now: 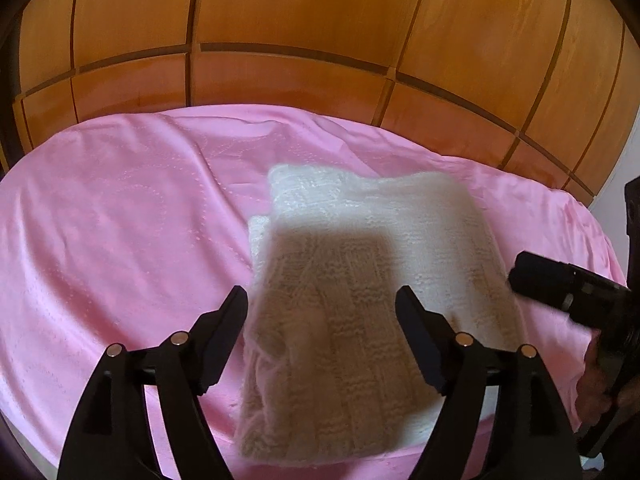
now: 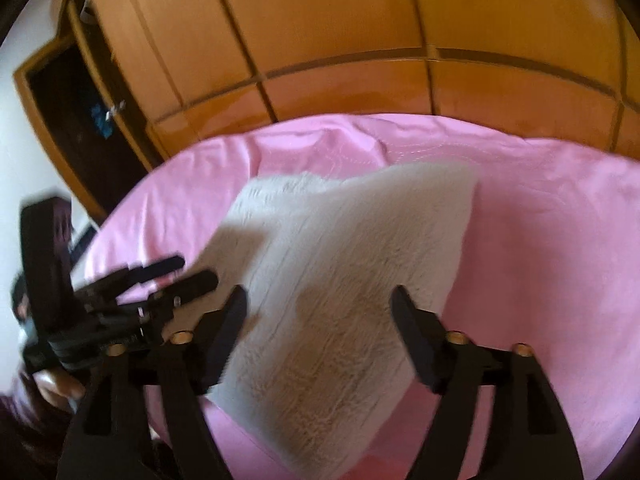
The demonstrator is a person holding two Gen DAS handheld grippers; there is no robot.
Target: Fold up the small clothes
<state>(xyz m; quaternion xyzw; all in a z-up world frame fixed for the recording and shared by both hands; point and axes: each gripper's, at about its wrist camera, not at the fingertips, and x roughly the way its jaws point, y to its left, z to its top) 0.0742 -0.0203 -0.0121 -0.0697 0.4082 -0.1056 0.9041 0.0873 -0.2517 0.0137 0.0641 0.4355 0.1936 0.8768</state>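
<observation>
A white knitted garment [image 1: 360, 264] lies folded into a rough rectangle on the pink bedsheet [image 1: 120, 220]. My left gripper [image 1: 322, 296] is open over the garment's near end, one finger on each side, and neither pad presses the knit. The right wrist view shows the same garment [image 2: 340, 280] lying diagonally, with my right gripper [image 2: 318, 296] open above it and nothing pinched. The left gripper [image 2: 196, 270] also appears at that view's left edge, jaws apart, just off the garment's left edge. In the left wrist view, the right gripper's fingers [image 1: 560, 284] reach in from the far right.
A wooden wardrobe [image 1: 300, 40] with panelled doors stands right behind the bed. One of its doors [image 2: 80, 120] hangs open on a dark compartment at the left. A person's hand [image 2: 56, 388] holds the left tool. Pink sheet [image 2: 560, 240] lies bare on both sides of the garment.
</observation>
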